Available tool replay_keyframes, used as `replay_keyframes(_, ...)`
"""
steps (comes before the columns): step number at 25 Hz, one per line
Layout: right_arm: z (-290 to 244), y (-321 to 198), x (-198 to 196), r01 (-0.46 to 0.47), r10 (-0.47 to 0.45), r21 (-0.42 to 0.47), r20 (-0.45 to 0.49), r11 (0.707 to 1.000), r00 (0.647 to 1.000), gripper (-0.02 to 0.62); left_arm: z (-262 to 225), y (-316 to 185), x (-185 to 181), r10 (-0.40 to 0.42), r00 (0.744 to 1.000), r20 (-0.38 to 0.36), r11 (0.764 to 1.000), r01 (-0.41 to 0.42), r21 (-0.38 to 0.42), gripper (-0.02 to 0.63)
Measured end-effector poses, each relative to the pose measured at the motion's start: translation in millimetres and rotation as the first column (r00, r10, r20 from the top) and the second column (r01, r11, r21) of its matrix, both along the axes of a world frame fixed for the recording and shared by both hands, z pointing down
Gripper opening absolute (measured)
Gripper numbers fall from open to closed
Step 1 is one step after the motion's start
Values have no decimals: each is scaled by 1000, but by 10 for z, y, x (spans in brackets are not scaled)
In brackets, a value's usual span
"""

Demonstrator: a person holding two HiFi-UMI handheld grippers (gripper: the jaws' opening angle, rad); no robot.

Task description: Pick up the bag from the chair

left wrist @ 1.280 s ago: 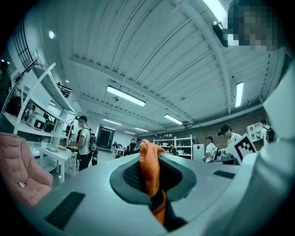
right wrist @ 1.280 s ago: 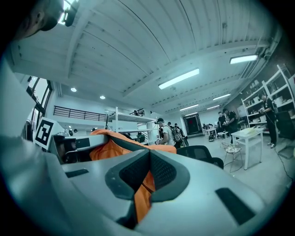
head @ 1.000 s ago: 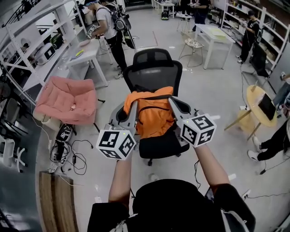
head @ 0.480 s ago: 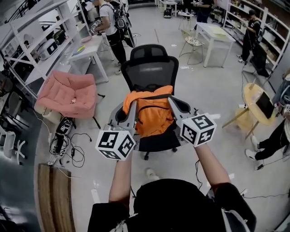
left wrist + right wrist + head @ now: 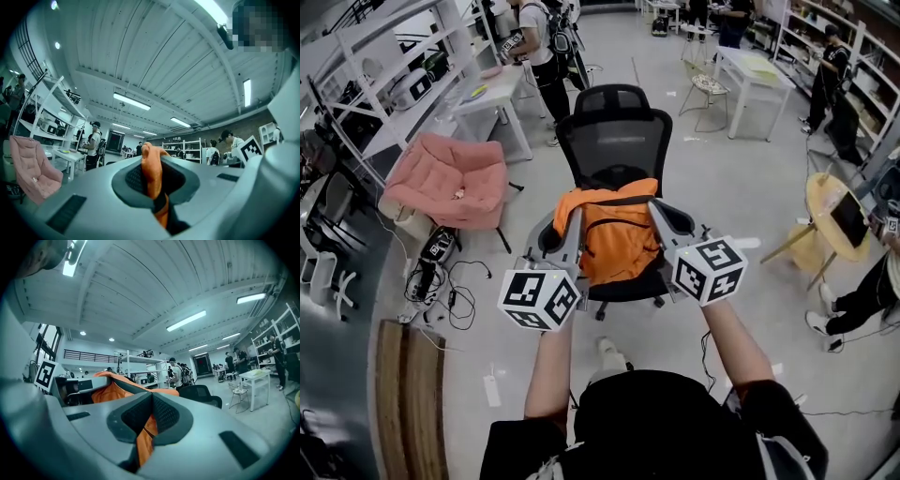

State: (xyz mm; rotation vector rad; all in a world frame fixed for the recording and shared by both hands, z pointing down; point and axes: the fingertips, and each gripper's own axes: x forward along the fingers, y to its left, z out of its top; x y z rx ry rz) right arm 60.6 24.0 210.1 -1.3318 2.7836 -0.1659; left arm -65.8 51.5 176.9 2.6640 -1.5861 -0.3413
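The orange bag (image 5: 614, 234) hangs between my two grippers, in front of the black mesh office chair (image 5: 614, 131). My left gripper (image 5: 570, 230) is shut on the bag's left edge; in the left gripper view an orange strap (image 5: 151, 171) is pinched between the pads of that gripper (image 5: 154, 187). On the bag's right edge my right gripper (image 5: 661, 223) is shut too, and in its own view that gripper (image 5: 143, 437) clamps a fold of the bag (image 5: 108, 392). Whether the bag's bottom still touches the chair seat (image 5: 633, 281) is hidden.
A pink padded chair (image 5: 455, 183) stands to the left, with cables and a power strip (image 5: 436, 281) on the floor beside it. White tables (image 5: 492, 98) and shelves line the left; a round yellow table (image 5: 834, 211) and standing people are at the right.
The chair and the floor have slid away toward the top of the head view, while both grippers keep the bag in the same pose. A shoe now shows below the chair.
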Motion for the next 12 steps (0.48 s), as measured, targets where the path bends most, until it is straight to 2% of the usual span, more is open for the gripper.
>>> replay_keyframes(12, 18, 435, 167, -1, 1, 0, 23, 1000, 1000, 0, 39, 455, 160, -4, 1000, -2, 1000, 4, -5, 25)
